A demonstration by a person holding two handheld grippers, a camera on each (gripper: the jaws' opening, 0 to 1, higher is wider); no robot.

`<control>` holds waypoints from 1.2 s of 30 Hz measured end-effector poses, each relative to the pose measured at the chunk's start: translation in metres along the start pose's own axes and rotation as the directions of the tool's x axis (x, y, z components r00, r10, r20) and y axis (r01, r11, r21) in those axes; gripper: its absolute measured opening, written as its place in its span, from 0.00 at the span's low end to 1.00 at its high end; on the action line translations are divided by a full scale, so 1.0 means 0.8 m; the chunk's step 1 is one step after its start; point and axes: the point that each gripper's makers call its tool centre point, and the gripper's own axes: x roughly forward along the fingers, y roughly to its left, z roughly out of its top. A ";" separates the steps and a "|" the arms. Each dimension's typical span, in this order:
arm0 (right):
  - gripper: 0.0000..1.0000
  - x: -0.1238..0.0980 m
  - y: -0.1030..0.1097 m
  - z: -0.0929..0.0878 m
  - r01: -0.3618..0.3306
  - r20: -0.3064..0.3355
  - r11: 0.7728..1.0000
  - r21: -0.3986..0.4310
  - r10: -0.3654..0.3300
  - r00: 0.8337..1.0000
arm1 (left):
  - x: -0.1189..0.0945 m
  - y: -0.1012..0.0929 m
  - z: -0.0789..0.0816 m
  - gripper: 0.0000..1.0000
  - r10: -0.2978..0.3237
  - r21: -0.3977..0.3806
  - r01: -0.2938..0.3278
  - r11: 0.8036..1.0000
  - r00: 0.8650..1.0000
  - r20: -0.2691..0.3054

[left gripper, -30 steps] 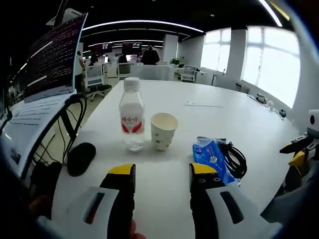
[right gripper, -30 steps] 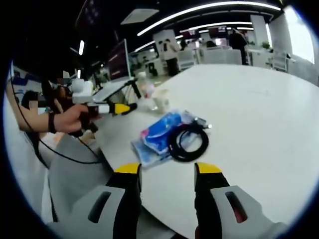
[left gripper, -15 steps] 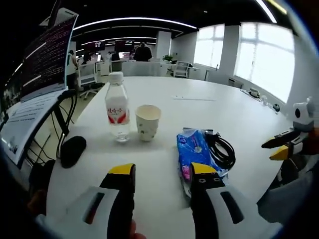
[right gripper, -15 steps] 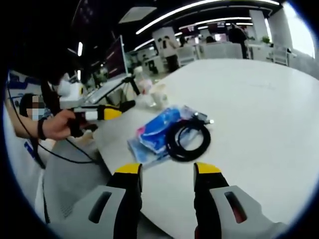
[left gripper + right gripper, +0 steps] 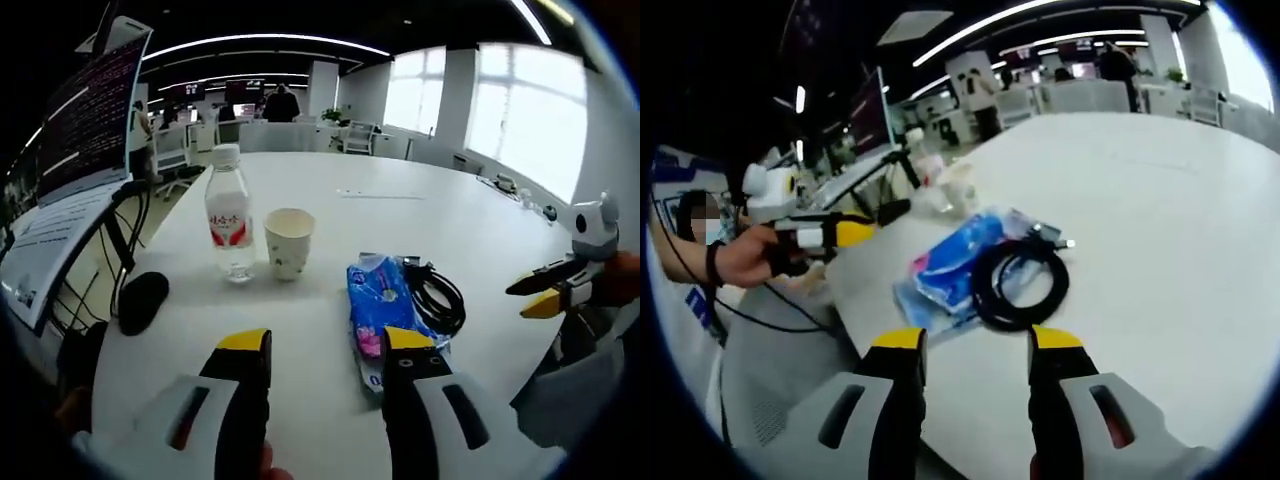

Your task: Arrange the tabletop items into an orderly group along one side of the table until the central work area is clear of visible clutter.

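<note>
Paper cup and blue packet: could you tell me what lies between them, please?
Only bare white table separates the paper cup from the blue packet, as the left gripper view shows.

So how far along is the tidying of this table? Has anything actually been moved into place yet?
Nothing looks done yet. The water bottle, paper cup, blue tissue pack and coiled black cable lie spread over the white table, with a black mouse near its edge. Nothing is in hand: the left gripper and right gripper are open and empty. All the grouping along one side is left.
</note>
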 end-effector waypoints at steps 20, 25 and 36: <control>0.37 0.067 -0.011 0.011 0.005 -0.038 0.999 0.042 -0.004 0.999 | -0.020 -0.004 0.001 0.45 -0.025 0.018 0.025 1.000 1.000 -0.002; 0.37 0.082 -0.011 0.014 0.003 -0.047 0.999 0.048 -0.001 0.999 | -0.025 -0.005 0.001 0.45 -0.024 0.019 0.024 1.000 1.000 -0.001; 0.36 0.110 -0.013 0.014 -0.002 -0.081 0.998 0.058 0.006 0.997 | -0.033 -0.004 0.002 0.45 -0.018 0.018 0.018 1.000 1.000 0.004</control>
